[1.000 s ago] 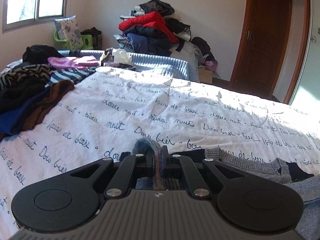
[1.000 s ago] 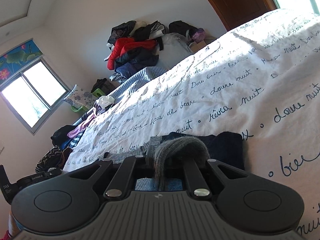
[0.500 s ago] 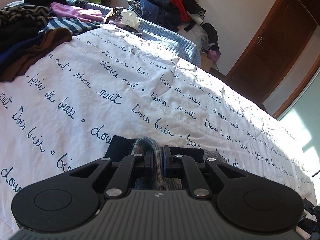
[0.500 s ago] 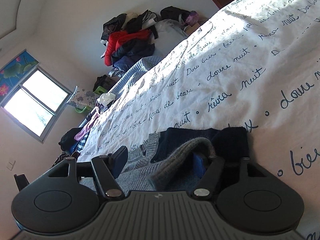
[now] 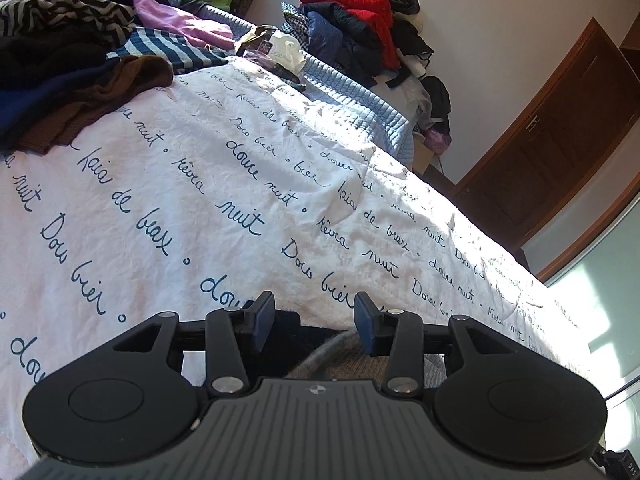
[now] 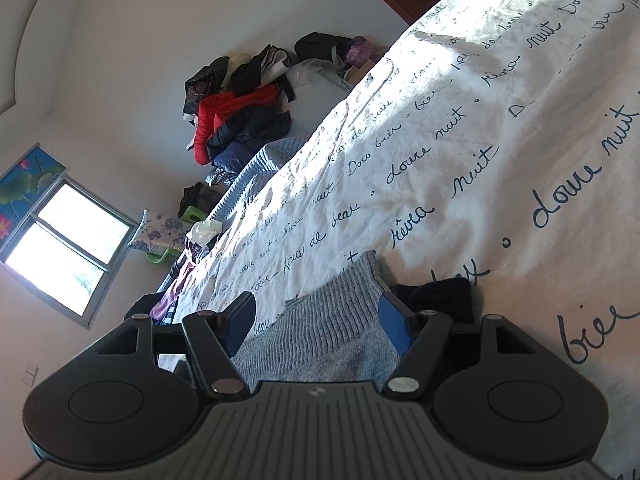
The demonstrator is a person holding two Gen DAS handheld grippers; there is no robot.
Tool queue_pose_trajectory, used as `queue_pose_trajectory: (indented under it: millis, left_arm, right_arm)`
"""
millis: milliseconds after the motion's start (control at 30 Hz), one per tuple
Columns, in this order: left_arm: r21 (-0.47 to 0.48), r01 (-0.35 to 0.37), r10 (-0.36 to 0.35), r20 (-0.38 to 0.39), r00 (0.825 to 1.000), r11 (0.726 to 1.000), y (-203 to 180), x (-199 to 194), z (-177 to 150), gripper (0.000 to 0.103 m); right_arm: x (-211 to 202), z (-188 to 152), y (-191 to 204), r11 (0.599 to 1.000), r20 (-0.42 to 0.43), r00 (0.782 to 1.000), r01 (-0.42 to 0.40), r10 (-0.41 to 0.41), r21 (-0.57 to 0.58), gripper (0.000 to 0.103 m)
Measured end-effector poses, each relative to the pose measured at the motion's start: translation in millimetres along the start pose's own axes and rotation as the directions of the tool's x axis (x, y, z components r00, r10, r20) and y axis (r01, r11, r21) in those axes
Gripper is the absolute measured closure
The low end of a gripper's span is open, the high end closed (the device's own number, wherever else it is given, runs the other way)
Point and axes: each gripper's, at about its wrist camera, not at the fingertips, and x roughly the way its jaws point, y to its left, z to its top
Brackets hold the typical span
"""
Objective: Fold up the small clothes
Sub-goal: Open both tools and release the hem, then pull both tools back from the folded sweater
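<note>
Bedding fills most of both views: a white bedspread [image 5: 192, 184] printed with looping blue script covers the bed and serves as the flat surface for folding. Along its far left edge lies a heap of unfolded clothes [image 5: 72, 56], dark, striped and purple, likely the stock still waiting their turn, well apart from the spot where the work goes on. Against the wall beyond the bed a second mound of jackets [image 5: 352, 20], red and navy, sits out of play beside a brown door [image 5: 560, 136]. Nearest the cameras is the piece in hand, a grey knit sweater [image 6: 332, 320] with dark navy parts, lying on the bedspread just under both tools; its ribbed hem points away from the right wrist camera. The right gripper [image 6: 320, 316] stands with its jaws wide apart, the ribbed knit lying loose between them and neither pad pressing it, so the cloth rests on the bed by its own weight. The left gripper [image 5: 314, 320] has just been spreading its jaws too; a fold of grey and dark fabric shows below the gap, untouched by the pads. Both releases suggest a fold has been laid down and let go, with smoothing or the next fold to follow.
</note>
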Motion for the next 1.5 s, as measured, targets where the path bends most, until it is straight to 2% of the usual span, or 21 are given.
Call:
queue_pose_trajectory:
  millis: [167,300,400,467,567,633,733,833,900,1067,1167,1300,1500]
  left_arm:
    - [0.086,-0.015,0.013,0.022,1.0,0.996,-8.7,-12.4,-11.1,0.052]
    - [0.182,0.003,-0.01,0.034,0.999,0.983,-24.2,-21.8,-24.6,0.051]
    - [0.248,0.076,-0.074,-0.018,0.997,0.966,-36.3,-17.7,-35.2,0.051]
    - [0.27,0.109,-0.094,-0.07,0.993,0.957,-42.2,-7.7,-39.8,0.049]
    - [0.262,0.047,-0.031,-0.064,0.997,0.964,-41.1,10.1,-43.2,0.049]
    - [0.253,-0.004,0.014,-0.038,0.999,0.967,-36.7,18.3,-38.6,0.049]
    - [0.234,-0.055,0.059,-0.01,0.998,0.971,-29.9,21.4,-31.6,0.047]
    - [0.21,-0.048,0.05,-0.006,0.999,0.976,-26.4,16.6,-27.5,0.043]
    - [0.229,-0.049,0.051,-0.001,0.999,0.972,-29.9,9.3,-30.7,0.04]
    - [0.343,-0.1,0.077,0.078,0.994,0.934,-46.7,-11.3,-51.7,0.019]
    - [0.375,-0.115,0.087,0.089,0.992,0.92,-52.1,-17.0,-64.3,0.018]
    - [0.425,-0.137,0.115,0.076,0.99,0.895,-59.0,-17.7,-79.4,0.017]
    - [0.479,-0.168,0.15,0.077,0.986,0.862,-62.6,-17.5,-94.3,0.016]
  right_arm:
    - [-3.2,-11.5,29.8,0.991,-0.022,1.0,-0.015,0.012,-0.134,0.031]
    - [6.0,-28.3,54.8,0.974,-0.102,0.994,-0.065,0.043,-0.217,0.027]
    - [17.6,-41.2,65.3,0.962,-0.156,0.987,-0.068,0.026,-0.265,0.022]
    - [24.6,-45.4,67.6,0.955,-0.148,0.989,-0.014,-0.031,-0.297,0.021]
    - [28.6,-43.4,60.2,0.949,-0.09,0.986,0.105,-0.137,-0.296,0.021]
    - [24.1,-42.5,56.6,0.951,-0.055,0.985,0.144,-0.165,-0.274,0.021]
    - [12.0,-47.1,60.0,0.943,-0.034,0.986,0.143,-0.16,-0.3,0.021]
    - [0.7,-55.2,65.9,0.933,-0.027,0.988,0.137,-0.155,-0.334,0.016]
    - [-5.4,-59.6,67.2,0.938,-0.027,0.99,0.121,-0.137,-0.324,0.014]
    - [-12.8,-70.7,73.3,0.939,-0.041,0.992,0.097,-0.117,-0.33,0.013]
    - [-8.3,-76.7,74.9,0.915,-0.055,0.986,0.124,-0.157,-0.383,0.007]
    - [-1.2,-83.4,68.5,0.889,-0.06,0.971,0.184,-0.23,-0.42,0.006]
    - [-12.8,-87.7,71.8,0.893,-0.041,0.978,0.167,-0.202,-0.418,0.006]
